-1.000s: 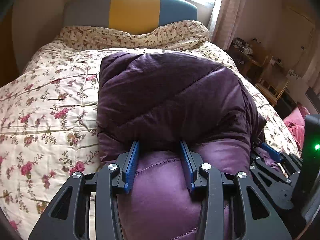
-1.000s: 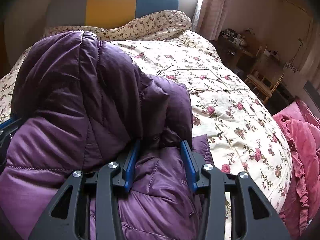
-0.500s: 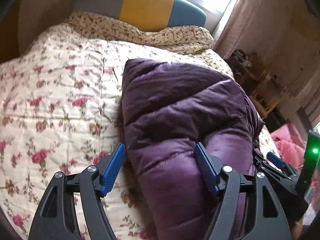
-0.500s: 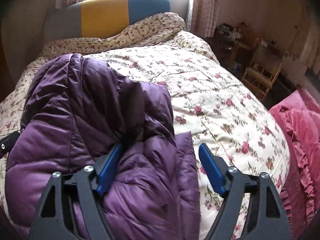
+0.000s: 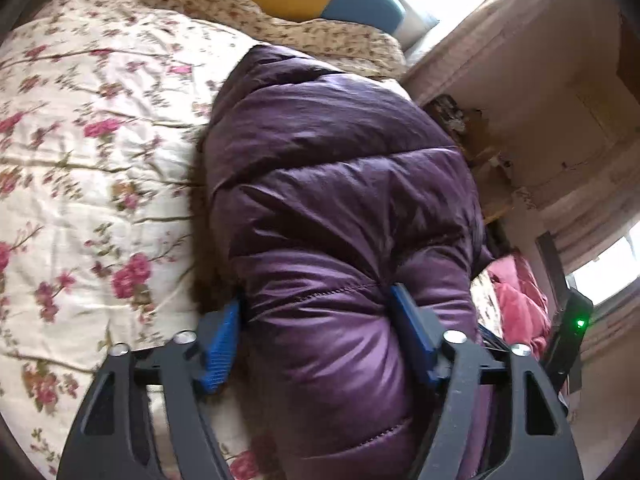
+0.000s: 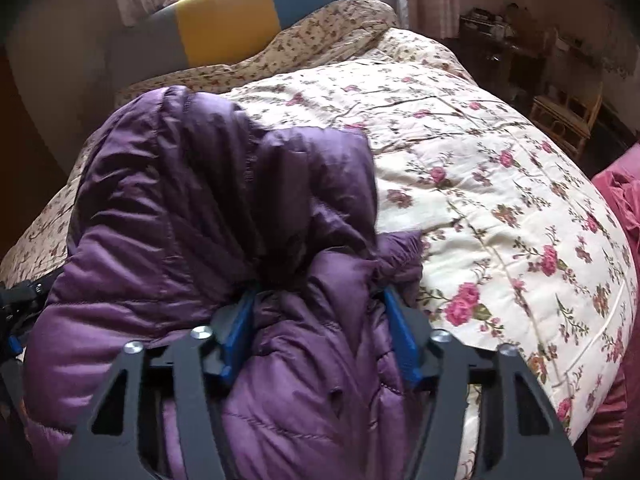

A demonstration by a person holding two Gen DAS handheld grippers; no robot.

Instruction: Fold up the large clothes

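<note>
A folded purple puffer jacket (image 5: 340, 200) lies in a thick bundle on the floral bedspread (image 5: 80, 160). My left gripper (image 5: 320, 340) stands with its blue fingers wide apart on either side of the near end of the jacket, pressing into the puffy fabric. In the right wrist view the same jacket (image 6: 224, 220) fills the left half. My right gripper (image 6: 320, 336) also has its fingers spread around a bunched part of the jacket. Both grippers are at the near edge of the bundle, side by side.
A headboard (image 6: 240, 20) with grey, yellow and teal panels is at the far end of the bed. A pink blanket (image 6: 616, 220) hangs at the bed's right side. Wooden chairs and a cluttered desk (image 6: 560, 112) stand by the right wall.
One second ago both grippers were narrow, pinching the jacket. Half a second ago they opened wide. Now they sit around the bundle's near end, slightly narrower, and the left view has tilted.
</note>
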